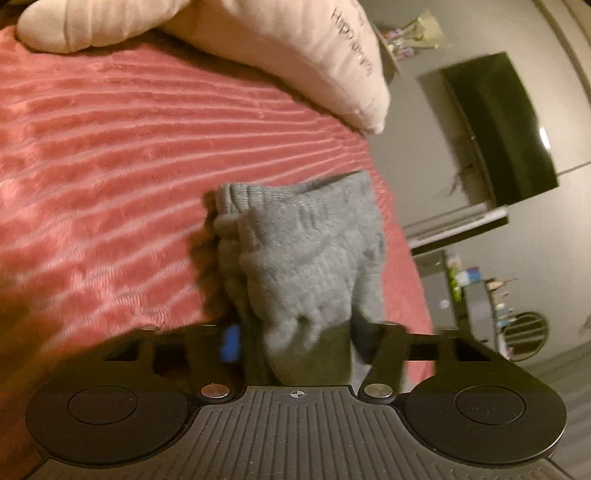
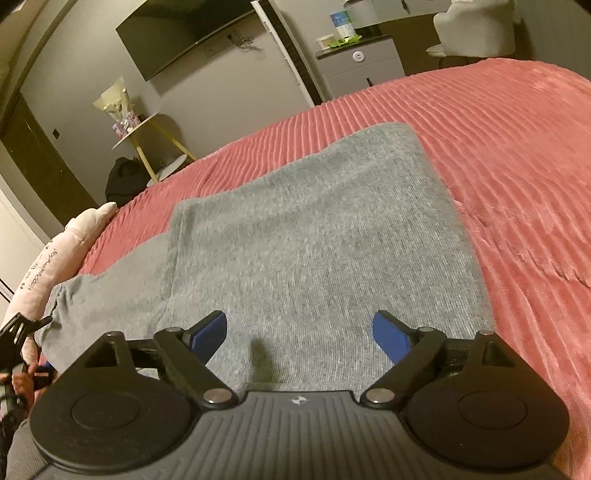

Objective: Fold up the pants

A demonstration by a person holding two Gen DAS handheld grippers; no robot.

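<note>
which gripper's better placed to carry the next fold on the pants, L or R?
Left, probably. The left gripper is already shut on the bunched waistband end of the pants, lifted off the red blanket. The right gripper hangs open over the flat part, holding nothing.

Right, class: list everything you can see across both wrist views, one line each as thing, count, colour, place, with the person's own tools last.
Pants: one, grey, spread on the bed, one end bunched and lifted.
Blanket: one, pink ribbed, covering the bed.
Pillow: one, pale pink with lettering, at the bed's edge.
Television: one, black, on the wall.
Side table: one, round, yellow legs, by the wall.
Cabinet: one, grey, beyond the bed.
Left gripper: one, black, shut on the pants.
Right gripper: one, black with blue pads, open over the pants.
</note>
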